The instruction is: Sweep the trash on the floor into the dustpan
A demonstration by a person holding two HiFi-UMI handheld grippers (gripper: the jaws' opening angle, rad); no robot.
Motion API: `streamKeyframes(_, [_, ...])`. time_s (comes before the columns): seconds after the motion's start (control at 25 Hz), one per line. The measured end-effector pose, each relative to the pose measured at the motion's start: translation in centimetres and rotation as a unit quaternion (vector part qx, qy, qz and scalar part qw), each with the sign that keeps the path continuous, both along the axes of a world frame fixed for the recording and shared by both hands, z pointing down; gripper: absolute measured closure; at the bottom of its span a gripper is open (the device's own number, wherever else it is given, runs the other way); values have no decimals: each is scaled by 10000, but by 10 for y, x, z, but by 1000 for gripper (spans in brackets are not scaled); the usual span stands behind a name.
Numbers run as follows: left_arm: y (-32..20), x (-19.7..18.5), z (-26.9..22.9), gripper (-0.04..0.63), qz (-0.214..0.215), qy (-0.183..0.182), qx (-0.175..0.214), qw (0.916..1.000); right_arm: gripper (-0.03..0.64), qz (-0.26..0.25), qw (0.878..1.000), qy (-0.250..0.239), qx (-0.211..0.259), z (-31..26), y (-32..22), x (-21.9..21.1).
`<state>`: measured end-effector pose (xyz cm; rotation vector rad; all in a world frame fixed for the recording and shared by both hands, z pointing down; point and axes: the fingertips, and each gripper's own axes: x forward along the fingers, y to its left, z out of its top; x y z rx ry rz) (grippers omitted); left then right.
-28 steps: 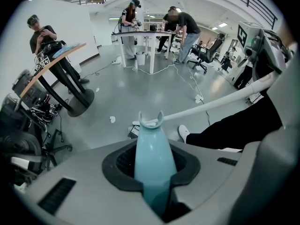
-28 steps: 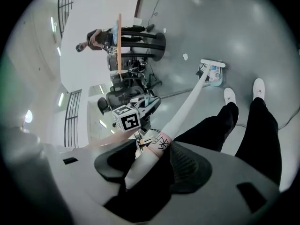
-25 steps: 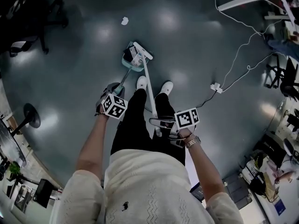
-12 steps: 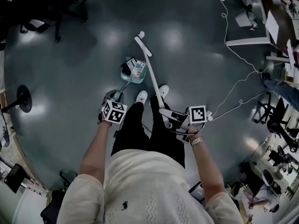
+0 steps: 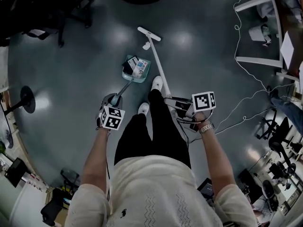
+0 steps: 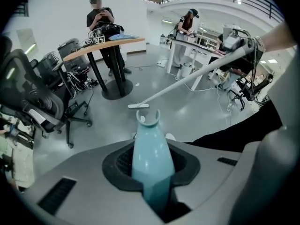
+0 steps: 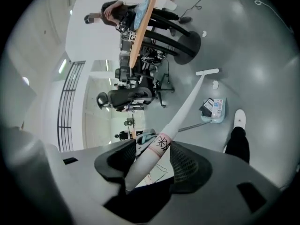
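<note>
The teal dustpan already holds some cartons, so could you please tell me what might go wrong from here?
The teal dustpan looks nearly full of cartons; the white paper scrap may not fit or may push some out.
The white broom has its head beyond the scrap; a hard pull could flick it past the pan.

Pale teal dustpan [image 5: 138, 79], white broom [image 5: 159, 68], glossy dark grey floor [image 5: 71, 56]. Black-and-white square markers pattern the left hand-held gripper [image 5: 115, 99] and the right hand-held gripper [image 5: 174, 105].

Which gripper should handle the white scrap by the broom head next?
Right: the right gripper is shut on the broom, whose head sits beside the scrap. The left gripper only holds the dustpan handle.
</note>
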<state>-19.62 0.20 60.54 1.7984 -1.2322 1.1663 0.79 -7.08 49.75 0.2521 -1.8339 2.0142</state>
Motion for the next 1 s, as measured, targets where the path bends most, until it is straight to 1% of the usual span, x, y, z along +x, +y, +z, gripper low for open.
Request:
streamKeyframes(0.12, [-36,-3,3,503,-85,-26,-56,9999,396,-480,9987,145,-9,20,-32,4])
streamKeyframes(0.24, [-67,2,8,503,-41,-24,-55,10000,396,-634,9976,268,-100,35,-52,13])
streamKeyframes(0.32, [-78,2,12,503,-47,26,-61,10000,396,-738,9966,323,-197,41,-48,12])
streamKeyframes(0.44, [-82,-3,16,503,51,45,-83,9999,396,-857,9952,297,-371,42,-21,-1])
streamKeyframes(0.56, [-85,-10,19,503,171,27,-47,9998,396,-917,9944,290,-434,39,13,-19])
streamKeyframes(0.76, [-75,-17,23,503,211,92,-59,9997,396,-549,9952,110,-804,23,74,-49])
streamKeyframes(0.88, [-70,-19,24,503,334,84,-57,9994,396,-532,9952,204,-795,19,106,-59])
streamKeyframes(1.0, [-62,-20,25,503,438,87,-81,9990,396,-480,9955,211,-785,15,124,-63])
